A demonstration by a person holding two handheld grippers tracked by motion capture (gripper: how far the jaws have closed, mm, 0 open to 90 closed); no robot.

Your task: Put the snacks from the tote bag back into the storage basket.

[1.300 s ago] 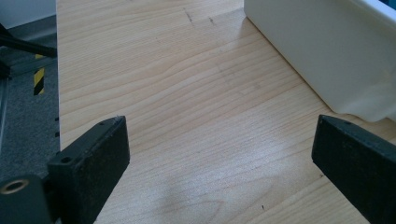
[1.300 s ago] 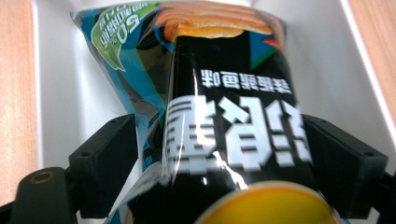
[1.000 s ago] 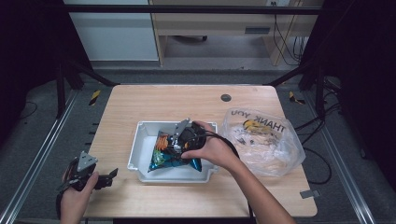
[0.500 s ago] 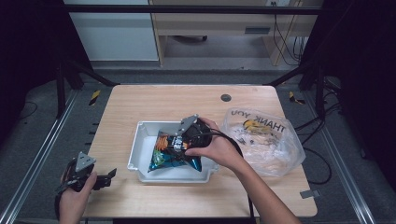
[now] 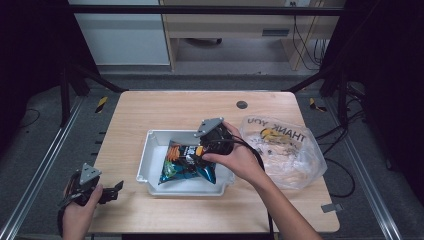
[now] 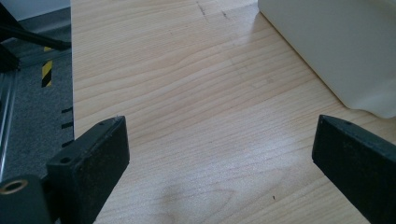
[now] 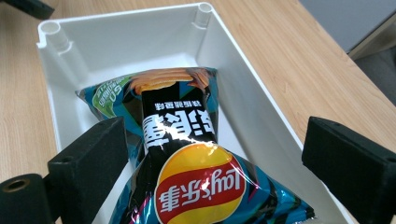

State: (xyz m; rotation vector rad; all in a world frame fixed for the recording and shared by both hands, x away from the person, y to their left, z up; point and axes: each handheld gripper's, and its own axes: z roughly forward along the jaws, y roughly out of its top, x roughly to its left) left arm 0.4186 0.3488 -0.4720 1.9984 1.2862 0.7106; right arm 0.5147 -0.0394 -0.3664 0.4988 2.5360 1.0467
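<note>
A blue and black chip bag (image 5: pixel 186 164) (image 7: pixel 187 154) lies in the white bin (image 5: pixel 150 155) (image 7: pixel 261 107) at the table's middle. My right gripper (image 5: pixel 207 144) (image 7: pixel 219 140) hovers just above the bag's right end. Its jaws have just been opening and now stand wide, one on each side of the bag, with neither pad pressing on it. At the table's front left edge, my left gripper (image 5: pixel 112 190) (image 6: pixel 219 140) rests open over bare wood, with the bin's outer wall (image 6: pixel 327 46) ahead of it to the right.
A clear plastic "THANK YOU" bag (image 5: pixel 285 150) holding several snack items lies right of the bin. A small dark round hole (image 5: pixel 242 104) marks the far side of the wooden table (image 5: pixel 150 115). Metal rails run along both sides of the table.
My right gripper has risen a little off the chip bag and drifted right, while the bag stays in the bin. The left gripper has kept still.
</note>
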